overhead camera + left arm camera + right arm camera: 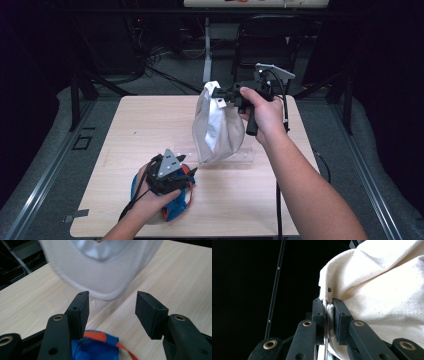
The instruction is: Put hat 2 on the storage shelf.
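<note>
1. The wooden table (130, 130) sits under everything.
2. The white cloth bag (217, 127) hangs above its middle.
3. The right gripper (222, 95) pinches its top edge.
4. The left gripper (112, 306) gapes wide, holding nothing, over a blue-and-orange cloth (96, 347) near the front edge.

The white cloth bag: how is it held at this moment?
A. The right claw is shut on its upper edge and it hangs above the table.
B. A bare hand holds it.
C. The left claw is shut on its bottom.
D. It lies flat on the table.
A: the right claw pinches the rim of the white cloth bag, which hangs over the pale wooden table.
</note>
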`<action>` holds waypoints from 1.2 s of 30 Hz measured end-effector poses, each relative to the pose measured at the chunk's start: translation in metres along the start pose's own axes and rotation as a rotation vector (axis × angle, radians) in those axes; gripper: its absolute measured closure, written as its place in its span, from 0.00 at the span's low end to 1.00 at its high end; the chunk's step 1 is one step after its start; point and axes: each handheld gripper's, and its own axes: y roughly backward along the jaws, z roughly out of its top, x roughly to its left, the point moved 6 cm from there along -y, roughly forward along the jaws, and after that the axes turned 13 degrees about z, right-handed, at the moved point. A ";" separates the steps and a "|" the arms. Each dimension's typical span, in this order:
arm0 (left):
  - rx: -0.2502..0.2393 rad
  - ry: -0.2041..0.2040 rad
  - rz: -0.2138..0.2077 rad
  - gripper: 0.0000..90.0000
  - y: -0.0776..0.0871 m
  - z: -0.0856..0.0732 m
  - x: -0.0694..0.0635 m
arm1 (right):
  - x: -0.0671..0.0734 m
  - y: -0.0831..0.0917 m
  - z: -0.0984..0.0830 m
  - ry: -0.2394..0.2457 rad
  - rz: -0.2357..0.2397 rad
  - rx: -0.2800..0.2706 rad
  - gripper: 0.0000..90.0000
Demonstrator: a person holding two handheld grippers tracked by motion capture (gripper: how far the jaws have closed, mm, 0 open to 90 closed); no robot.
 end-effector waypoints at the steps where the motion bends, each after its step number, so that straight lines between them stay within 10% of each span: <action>1: 0.000 -0.016 0.001 0.50 -0.003 0.003 -0.004 | 0.000 -0.002 0.001 -0.002 0.005 -0.006 0.90; 5: 0.011 -0.077 0.049 0.53 -0.018 0.011 -0.013 | 0.002 -0.009 0.004 -0.003 0.006 -0.006 0.90; 15: 0.051 -0.039 0.106 0.89 -0.027 0.009 0.004 | 0.009 -0.018 0.001 0.007 0.015 0.011 0.90; 36: 0.028 0.111 -0.024 0.89 -0.042 -0.024 0.048 | -0.010 -0.046 -0.002 -0.007 -0.010 0.036 0.90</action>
